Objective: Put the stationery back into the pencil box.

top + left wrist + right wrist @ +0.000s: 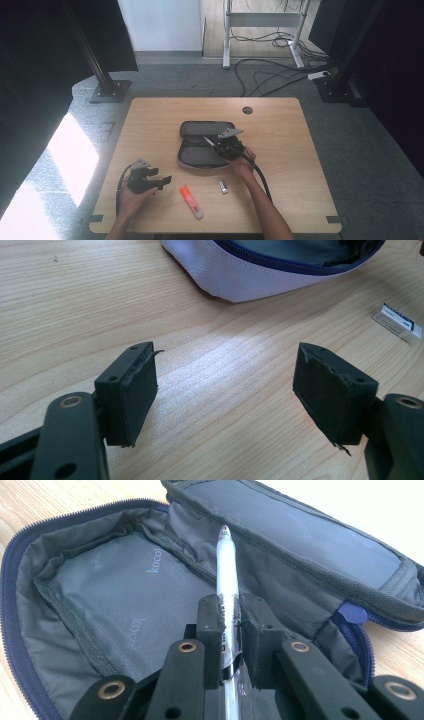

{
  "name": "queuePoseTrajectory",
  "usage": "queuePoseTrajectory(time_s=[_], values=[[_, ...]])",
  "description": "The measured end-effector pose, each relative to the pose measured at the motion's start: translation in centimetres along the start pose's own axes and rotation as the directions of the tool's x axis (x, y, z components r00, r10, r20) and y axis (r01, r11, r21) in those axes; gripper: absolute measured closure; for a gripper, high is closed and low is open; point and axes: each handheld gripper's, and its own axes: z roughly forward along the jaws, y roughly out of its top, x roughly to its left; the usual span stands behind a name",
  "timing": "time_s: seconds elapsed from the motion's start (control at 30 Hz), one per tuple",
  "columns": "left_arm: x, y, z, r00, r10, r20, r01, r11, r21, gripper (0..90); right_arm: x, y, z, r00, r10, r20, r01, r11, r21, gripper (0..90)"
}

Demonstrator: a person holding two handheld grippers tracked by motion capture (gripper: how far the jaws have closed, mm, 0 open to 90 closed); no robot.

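Pinching a pen (226, 575) mid-barrel in the right gripper (231, 611), above the open case (115, 585). Light, stiff, slick plastic; likely to swivel unless gripped near the middle. Soft case walls, zipper rim to clear. Left gripper (225, 390) spread, idle over bare tabletop (70, 300).

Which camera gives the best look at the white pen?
The right gripper view: the pen fills its centre, clamped between the right gripper jaws above the open pencil case. In the high view it is a thin sliver.
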Motion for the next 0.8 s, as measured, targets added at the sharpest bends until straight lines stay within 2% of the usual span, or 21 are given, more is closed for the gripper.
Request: queuePoseTrajectory(time_s=[0.2,0.27,0.37,0.77,0.8], values=[[0.0,0.0,0.0,1.0000,0.000,-0.001,0.000,1.0000,0.000,26.4,0.1,-0.5,0.2,1.0000,-0.005,-0.002,0.005,1.000,0.013,77.7],[0.0,0.0,0.0,1.0000,0.000,-0.001,0.000,1.0000,-0.001,26.4,0.1,-0.5,0.2,0.9999,-0.006,0.009,0.006,1.000,0.009,72.8],[0.0,0.0,0.0,1.0000,0.000,-0.001,0.000,1.0000,0.000,26.3,0.1,-0.5,0.1,0.9999,-0.008,0.009,0.008,1.000,0.006,70.4],[-0.1,0.0,0.0,1.0000,0.000,0.000,0.000,1.0000,-0.001,26.4,0.1,-0.4,-0.9,0.9996,0.028,-0.003,-0.028,0.999,-0.029,65.7],[0.0,0.0,0.0,1.0000,-0.001,0.000,0.001,1.0000,-0.001,26.3,0.1,-0.4,-1.3,0.9992,0.039,-0.011,-0.040,0.998,-0.044,64.7]])
